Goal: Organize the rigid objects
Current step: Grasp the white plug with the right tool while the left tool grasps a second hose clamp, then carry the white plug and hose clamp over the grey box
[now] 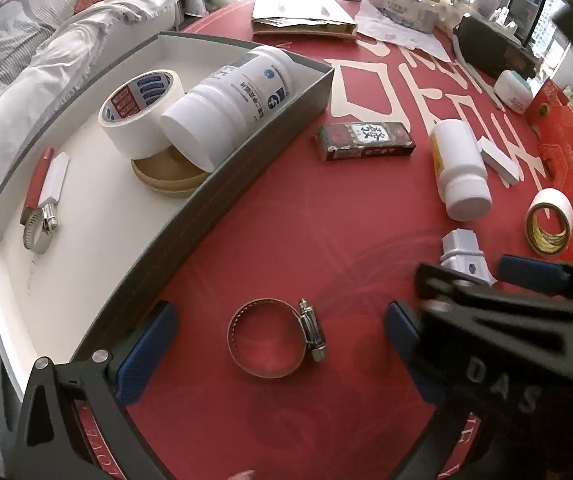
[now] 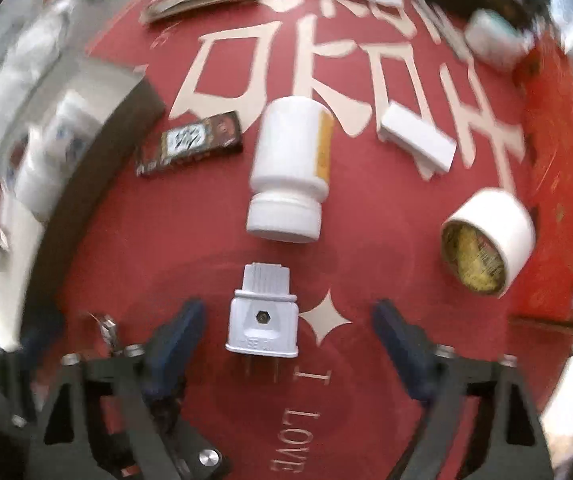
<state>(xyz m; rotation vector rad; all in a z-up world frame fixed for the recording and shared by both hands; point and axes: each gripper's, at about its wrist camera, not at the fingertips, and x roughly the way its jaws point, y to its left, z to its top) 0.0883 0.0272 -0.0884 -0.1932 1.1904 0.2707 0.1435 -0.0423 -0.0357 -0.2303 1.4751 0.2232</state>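
Grippers, both with fingers spread wide and holding nothing, poised over a red counter [image 1: 270, 216] printed with cream lettering.

The left gripper [image 1: 280, 340] straddles a round steel hose clamp [image 1: 276, 338] lying flat on the counter, its blue fingers [image 1: 146, 350] apart from the clamp on each side. The right gripper [image 2: 288, 340] frames a white plastic electrical plug [image 2: 262, 314] lying flat between its fingers, untouched. Beyond the plug lie a white plastic pill bottle [image 2: 288, 176] on its side, a dark rectangular packet [image 2: 190, 144], a small white block [image 2: 418, 140] and a white tape roll with a yellow core [image 2: 486, 236]. To the left, a grey-walled white-lined box [image 1: 246, 168] holds a second hose clamp [image 1: 38, 226], a white tape roll with blue and red print [image 1: 138, 112], a large white bottle [image 1: 230, 104] and a red-handled tool [image 1: 38, 180].
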